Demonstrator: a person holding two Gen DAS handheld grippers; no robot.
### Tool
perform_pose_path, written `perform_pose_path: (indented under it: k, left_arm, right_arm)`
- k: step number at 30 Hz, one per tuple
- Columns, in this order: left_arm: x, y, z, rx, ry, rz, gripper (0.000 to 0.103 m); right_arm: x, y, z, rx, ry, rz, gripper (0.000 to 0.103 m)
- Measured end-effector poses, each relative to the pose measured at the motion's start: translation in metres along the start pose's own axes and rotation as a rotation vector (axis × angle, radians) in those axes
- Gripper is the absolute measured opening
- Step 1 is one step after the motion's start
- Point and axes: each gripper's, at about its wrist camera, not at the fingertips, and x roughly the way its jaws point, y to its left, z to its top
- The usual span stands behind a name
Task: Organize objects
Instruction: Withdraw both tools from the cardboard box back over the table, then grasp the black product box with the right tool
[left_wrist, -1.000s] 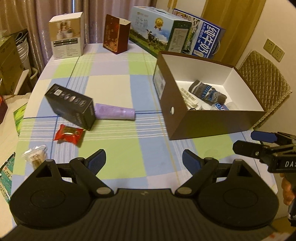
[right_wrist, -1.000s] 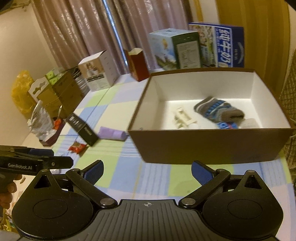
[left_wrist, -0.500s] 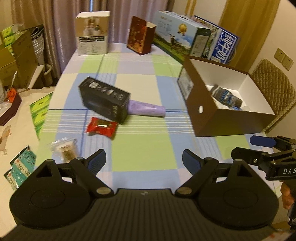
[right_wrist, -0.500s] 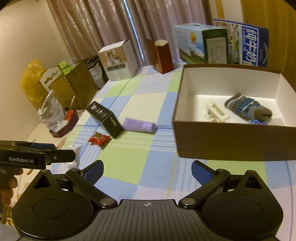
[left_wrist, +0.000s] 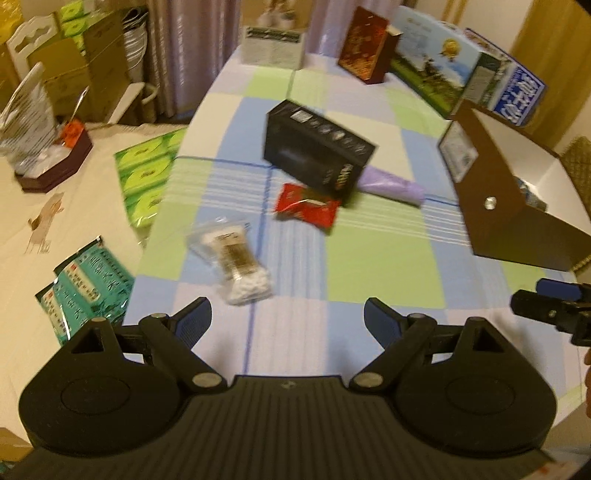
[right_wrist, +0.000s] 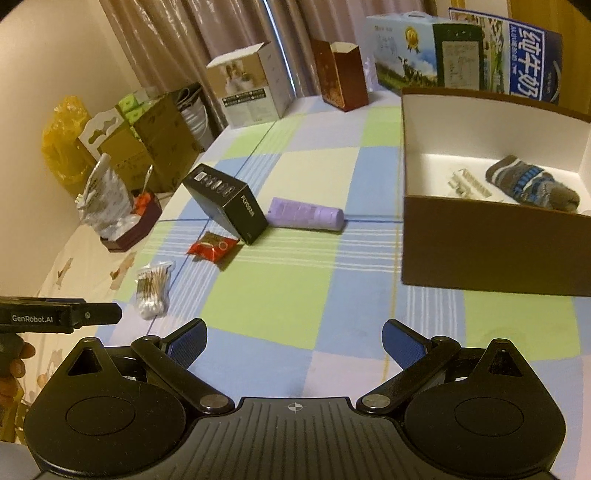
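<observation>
Crinkly clear plastic, that cotton swab pack (left_wrist: 233, 259), lying on the checked worktop (left_wrist: 376, 262) just ahead of the left claw (left_wrist: 287, 320). Light, soft, slippery: pinch across its middle. Both claws gape wide, empty; right claw (right_wrist: 294, 336) hovers near the brown box (right_wrist: 491, 243).

Brown box (left_wrist: 517, 206) cut by edge; left view motion-blurred.

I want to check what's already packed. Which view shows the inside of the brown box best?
The right wrist view: it looks over the rim of the brown box onto its white floor, showing the patterned sock and a pale item beside it. The left wrist view catches the box at the frame edge, mostly its outer side, with little of the contents.
</observation>
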Motion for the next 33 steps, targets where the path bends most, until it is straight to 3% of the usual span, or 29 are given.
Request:
perform_pose_path:
  k: [20,26,33]
  left_arm:
    - [0.075,0.028,0.029,-0.073,0.061,0.046,0.078]
    - [0.093,0.031,0.036,-0.086,0.082,0.046,0.069]
    - [0.107,0.036,0.041,-0.098,0.085,0.061,0.048]
  right_arm:
    - [0.064,0.024,0.036,-0.075,0.047,0.013,0.099]
    - [0.076,0.023,0.045,-0.086,0.062,0.014,0.099]
    - [0.087,0.023,0.054,-0.106,0.071,0.021,0.099]
